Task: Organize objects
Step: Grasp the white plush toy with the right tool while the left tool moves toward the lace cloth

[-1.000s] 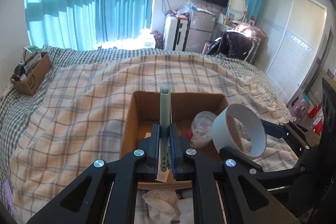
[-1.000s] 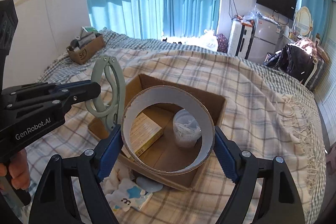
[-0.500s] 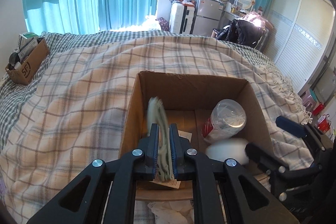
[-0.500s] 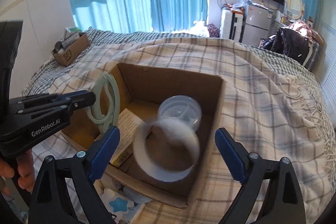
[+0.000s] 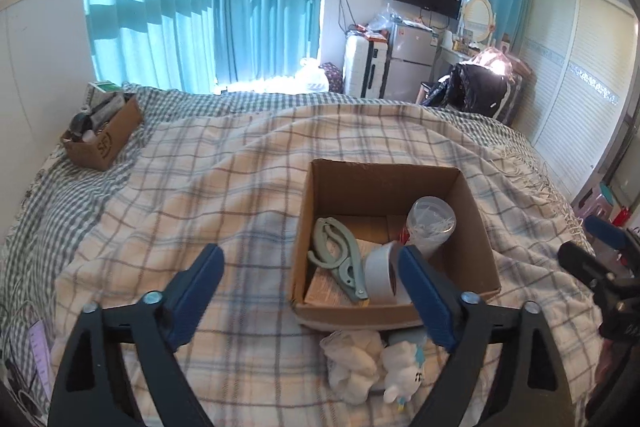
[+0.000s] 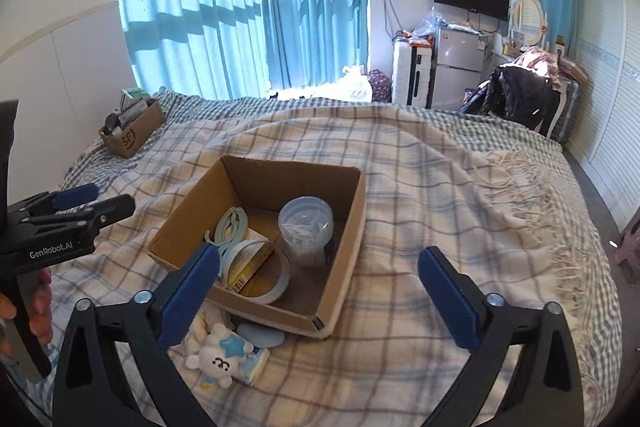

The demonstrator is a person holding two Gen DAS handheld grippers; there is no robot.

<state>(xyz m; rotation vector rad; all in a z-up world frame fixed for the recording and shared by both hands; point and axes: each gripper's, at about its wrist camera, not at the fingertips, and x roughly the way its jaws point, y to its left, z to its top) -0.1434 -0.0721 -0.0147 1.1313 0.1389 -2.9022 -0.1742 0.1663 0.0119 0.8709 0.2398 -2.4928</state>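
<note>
An open cardboard box [image 5: 476, 227] [image 6: 344, 247] sits on the plaid bed. Inside lie a grey-green clip [image 5: 340, 259] [image 6: 230, 223], a white tape roll [image 5: 380, 277] [image 6: 258, 273], a clear plastic jar [image 5: 430, 227] [image 6: 306, 233] and a yellow packet [image 6: 250, 267]. My left gripper [image 5: 310, 277] is open and empty, above the bed at the box's near left. My right gripper [image 6: 320, 273] is open and empty above the box's near edge. A small white plush toy [image 5: 400, 367] [image 6: 218, 351] and a crumpled white cloth [image 5: 352, 359] lie just in front of the box.
A second small cardboard box [image 5: 104, 143] [image 6: 134, 135] full of items stands at the bed's far left. A tissue packet [image 6: 256, 363] lies by the plush. Curtains, a fridge and a wardrobe stand beyond the bed.
My left gripper opened and dropped the green clip into the box. My right gripper opened and dropped the tape roll into the box. Both grippers pulled back.
</note>
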